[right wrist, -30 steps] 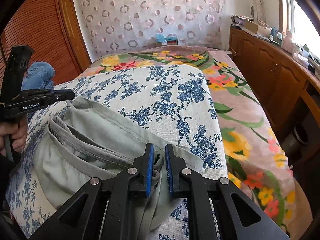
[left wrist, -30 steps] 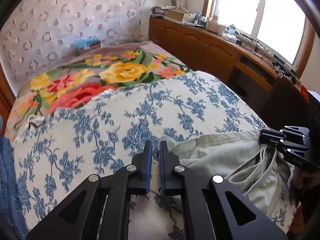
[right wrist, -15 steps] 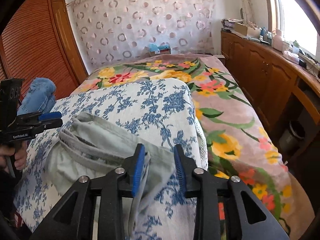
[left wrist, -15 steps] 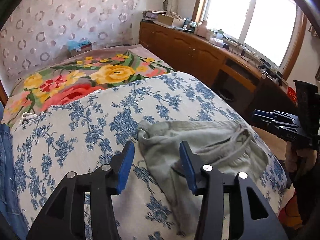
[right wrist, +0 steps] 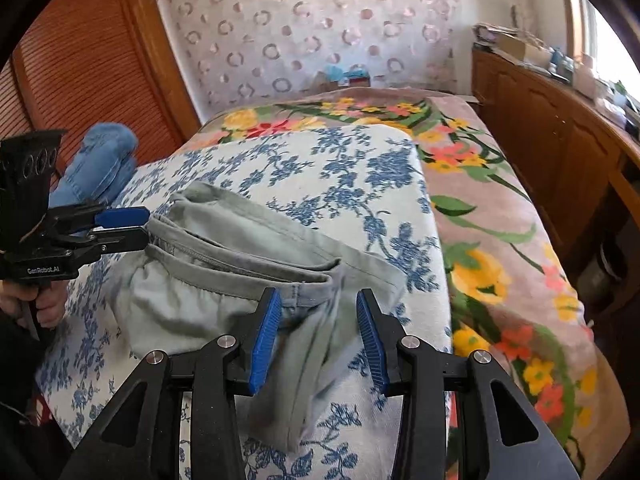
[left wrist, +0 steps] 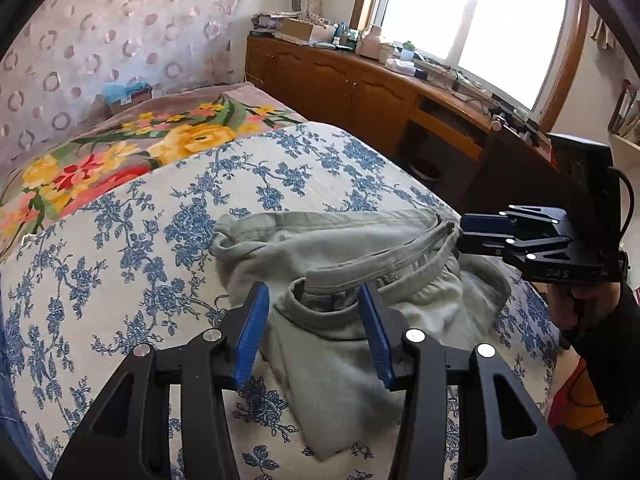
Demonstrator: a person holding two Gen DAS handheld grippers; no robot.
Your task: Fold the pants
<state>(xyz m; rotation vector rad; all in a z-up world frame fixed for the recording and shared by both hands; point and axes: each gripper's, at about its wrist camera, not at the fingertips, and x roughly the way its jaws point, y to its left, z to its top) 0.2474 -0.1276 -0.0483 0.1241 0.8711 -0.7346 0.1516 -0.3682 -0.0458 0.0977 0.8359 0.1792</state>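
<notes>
Sunlit and cluttered along its window side, the bedroom centres on a bed whose blue-flowered white cover (left wrist: 132,248) carries the pale green pants (left wrist: 344,264), folded into a short bundle. In the left wrist view their long axis runs across the picture: the waistband lies along the middle of the bundle toward the right gripper (left wrist: 460,234), and a narrower flap of cloth trails toward the camera. In the right wrist view the same bundle runs from the left gripper (right wrist: 146,226) at its far end down toward the near edge of the cover. The left gripper (left wrist: 316,332) stands with its blue pads (left wrist: 250,332) apart, cloth between them but not pinched. The right gripper (right wrist: 316,332) is opening, its pads (right wrist: 266,334) clear of the cloth that lies between them. A hand (right wrist: 40,304) grips the left tool's handle. Beyond the cover lies a blanket with yellow and red flowers (right wrist: 500,248), then a wall with ring-patterned paper (right wrist: 312,36). A wooden cabinet (left wrist: 352,88) runs under the window (left wrist: 476,20), and blue denim (right wrist: 100,164) sits by a slatted wooden door (right wrist: 84,64).
</notes>
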